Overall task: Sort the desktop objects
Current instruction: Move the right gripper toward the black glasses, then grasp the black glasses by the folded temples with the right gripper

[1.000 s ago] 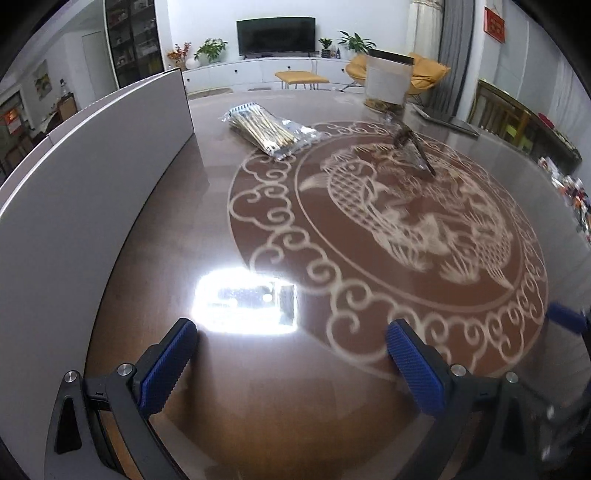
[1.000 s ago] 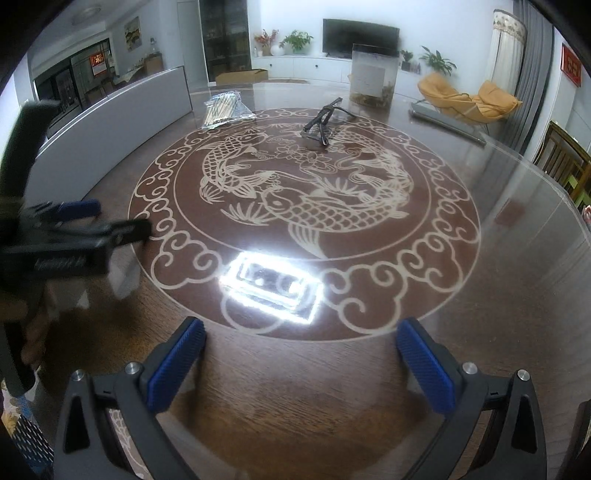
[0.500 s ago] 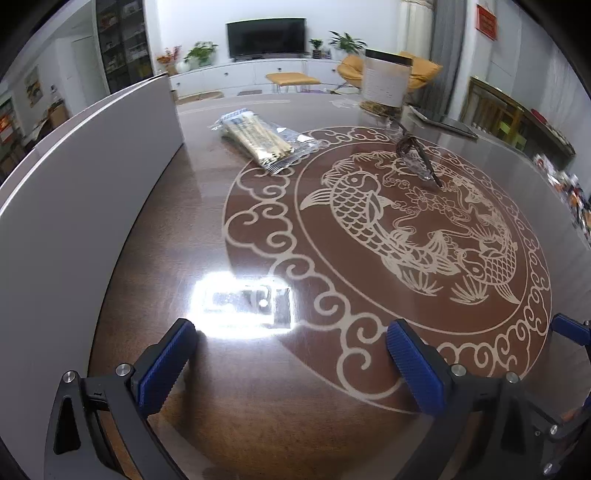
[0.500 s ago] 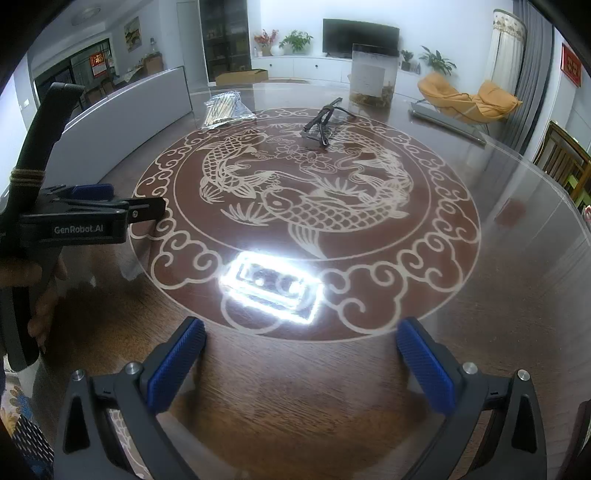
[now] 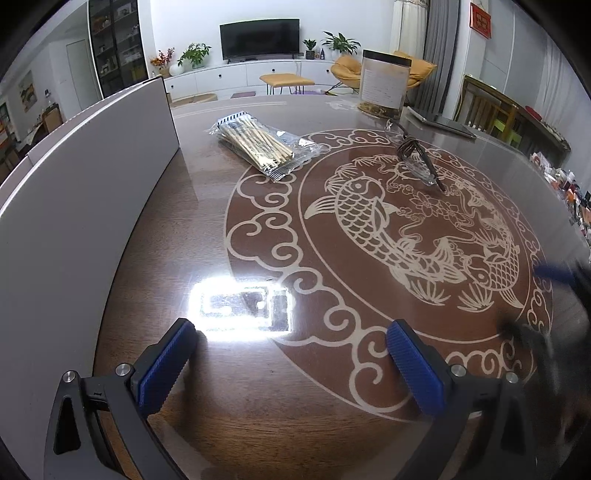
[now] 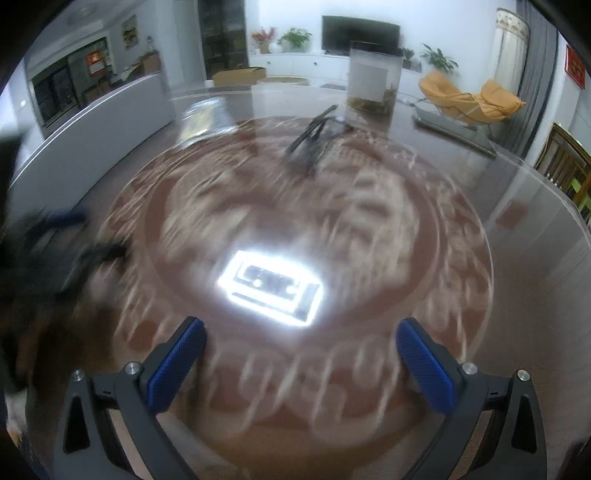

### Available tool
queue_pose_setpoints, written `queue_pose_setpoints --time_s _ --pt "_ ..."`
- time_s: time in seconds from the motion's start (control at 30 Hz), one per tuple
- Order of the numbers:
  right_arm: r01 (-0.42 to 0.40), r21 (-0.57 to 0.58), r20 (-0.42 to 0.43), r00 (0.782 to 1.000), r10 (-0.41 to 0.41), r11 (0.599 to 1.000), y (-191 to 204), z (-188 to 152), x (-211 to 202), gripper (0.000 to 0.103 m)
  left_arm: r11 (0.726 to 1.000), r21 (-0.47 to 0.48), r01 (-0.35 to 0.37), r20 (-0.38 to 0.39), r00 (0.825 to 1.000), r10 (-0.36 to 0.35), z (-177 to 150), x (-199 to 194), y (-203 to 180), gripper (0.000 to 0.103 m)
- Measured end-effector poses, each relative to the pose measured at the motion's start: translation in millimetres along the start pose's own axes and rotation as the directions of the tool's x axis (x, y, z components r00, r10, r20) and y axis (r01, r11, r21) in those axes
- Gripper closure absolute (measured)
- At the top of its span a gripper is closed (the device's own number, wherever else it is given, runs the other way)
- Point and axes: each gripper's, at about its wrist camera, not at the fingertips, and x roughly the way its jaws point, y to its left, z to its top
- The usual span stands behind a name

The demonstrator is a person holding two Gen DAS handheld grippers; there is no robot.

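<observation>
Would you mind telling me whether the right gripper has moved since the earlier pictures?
Yes. In its own view the right gripper has advanced across the table toward the eyeglasses and the clear jar, which appear larger and nearer; the frame is motion-blurred.

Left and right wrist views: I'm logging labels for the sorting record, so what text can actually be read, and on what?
None reads in these views.
Jar: its white label carries lines of print, too small to read.
Red wall sign: gold marks, too small.
Chopstick packet: no legible print.
Right wrist view: motion-blurred; the jar label and red sign are unreadable.
</observation>
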Motion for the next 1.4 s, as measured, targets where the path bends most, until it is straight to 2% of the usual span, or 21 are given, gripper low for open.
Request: queue_pose_setpoints --time_s 0.13,0.27,0.3,0.37,0.5,0.53,0.6,0.67,0.73,0.9,1.03,1.17,1.4 --pt "-0.013 0.070 -0.008 1.000 0.014 0.997 -16 61 37 0.000 1.000 0.000 0.000 0.000 1.000 0.000 0 0 0 0.000" --pt "-0.004 0.107 -0.027 1.000 0.007 0.994 -15 107 68 0.000 1.000 0.000 0.000 0.000 1.000 0.000 0 0 0 0.000" --pt "0.024 0.126 -0.033 0.999 -0.020 0.992 -12 115 73 0.000 1.000 0.000 0.000 0.000 1.000 0.000 0 0 0 0.000" --pt "0.060 0.094 -0.036 0.998 -0.057 0.994 -4 127 85 0.000 1.000 0.000 0.000 0.000 1.000 0.000 0 0 0 0.000" --pt "0.070 0.091 0.001 0.998 -0.070 0.993 -2 137 93 0.000 1.000 0.000 -0.001 0.000 1.000 0.001 0 0 0 0.000" --pt "0.074 0.098 0.008 0.997 -0.075 0.992 -4 138 94 0.000 1.000 0.000 0.000 -0.001 1.000 0.000 0 -1 0 0.000" --pt "0.086 0.116 0.011 0.996 -0.088 0.990 -6 140 94 0.009 1.000 0.000 0.000 -0.001 1.000 0.000 0 -1 0 0.000" --pt "0.097 0.133 0.046 0.994 -0.104 0.986 -11 139 87 0.054 1.000 0.000 0.000 -0.001 1.000 0.000 0 -1 0 0.000" --pt "0.099 0.127 0.062 0.992 -0.108 0.987 -12 137 82 0.077 1.000 0.000 0.000 -0.001 1.000 0.000 0 -1 0 0.000" --pt "0.068 0.111 0.067 0.995 -0.076 0.991 -20 115 66 0.079 1.000 0.000 0.000 -0.001 1.000 0.000 0 -1 0 0.000" --pt "0.061 0.067 0.067 0.996 -0.066 0.996 -21 75 38 0.079 1.000 0.000 0.000 -0.001 1.000 0.000 0 -1 0 0.000" --pt "0.057 0.085 0.068 0.996 -0.063 0.995 -26 44 17 0.079 1.000 0.000 -0.001 -0.001 1.000 0.001 0 0 0 0.000" --pt "0.093 0.088 0.063 0.993 -0.099 0.992 -23 35 11 0.079 1.000 0.001 0.000 0.000 1.000 0.000 0 0 0 0.000"
